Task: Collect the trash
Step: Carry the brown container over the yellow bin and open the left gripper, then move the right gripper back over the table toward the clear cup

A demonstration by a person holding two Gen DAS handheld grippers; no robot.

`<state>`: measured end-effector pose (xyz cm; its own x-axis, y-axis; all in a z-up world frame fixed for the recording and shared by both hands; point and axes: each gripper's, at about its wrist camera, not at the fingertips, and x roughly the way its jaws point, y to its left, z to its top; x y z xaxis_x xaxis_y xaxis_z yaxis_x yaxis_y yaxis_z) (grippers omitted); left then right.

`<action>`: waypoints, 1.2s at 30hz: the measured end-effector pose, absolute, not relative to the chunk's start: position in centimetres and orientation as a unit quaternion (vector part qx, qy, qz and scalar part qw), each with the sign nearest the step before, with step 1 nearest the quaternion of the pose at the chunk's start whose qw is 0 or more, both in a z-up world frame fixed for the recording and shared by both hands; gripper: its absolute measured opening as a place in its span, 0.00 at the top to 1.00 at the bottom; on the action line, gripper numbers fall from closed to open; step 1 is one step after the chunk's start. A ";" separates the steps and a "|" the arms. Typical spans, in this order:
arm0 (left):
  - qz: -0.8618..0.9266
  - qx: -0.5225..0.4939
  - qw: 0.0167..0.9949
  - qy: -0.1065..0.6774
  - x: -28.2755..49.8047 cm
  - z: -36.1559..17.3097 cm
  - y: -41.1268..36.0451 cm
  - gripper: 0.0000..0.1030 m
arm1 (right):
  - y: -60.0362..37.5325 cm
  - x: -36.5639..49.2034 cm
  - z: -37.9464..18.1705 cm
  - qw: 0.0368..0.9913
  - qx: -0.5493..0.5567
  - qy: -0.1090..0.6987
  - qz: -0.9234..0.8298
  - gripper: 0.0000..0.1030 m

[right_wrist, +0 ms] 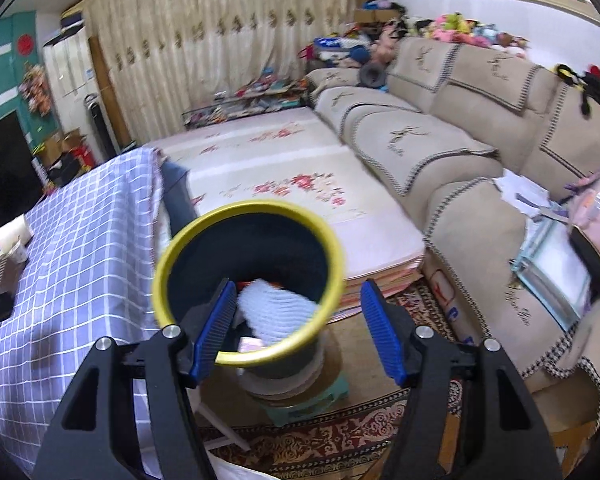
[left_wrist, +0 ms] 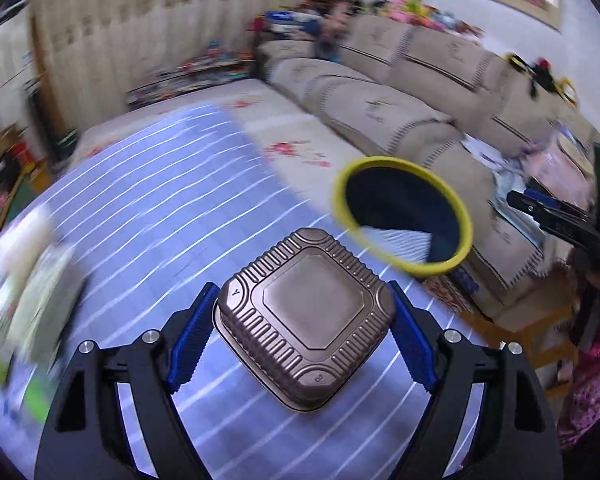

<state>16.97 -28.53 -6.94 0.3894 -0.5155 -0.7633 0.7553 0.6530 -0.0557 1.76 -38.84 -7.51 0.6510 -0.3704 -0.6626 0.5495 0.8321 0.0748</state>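
We see the left gripper (left_wrist: 302, 328) clamped on a bronze foil tray (left_wrist: 306, 322), bottom up, above the checked tablecloth (left_wrist: 148, 184). The right gripper (right_wrist: 298, 330) is spread apart over the yellow-rimmed bin (right_wrist: 248, 280), holding nothing. Inside the bin we make out white crumpled trash (right_wrist: 274, 312); the rest is dark. Items at the table's left edge (left_wrist: 28, 280) blur beyond recognition.
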 end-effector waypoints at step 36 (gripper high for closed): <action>-0.380 0.140 0.805 0.434 19.9 -11.1 -38.5 0.08 | -41.3 0.1 -9.8 0.881 0.164 0.354 -0.267 0.34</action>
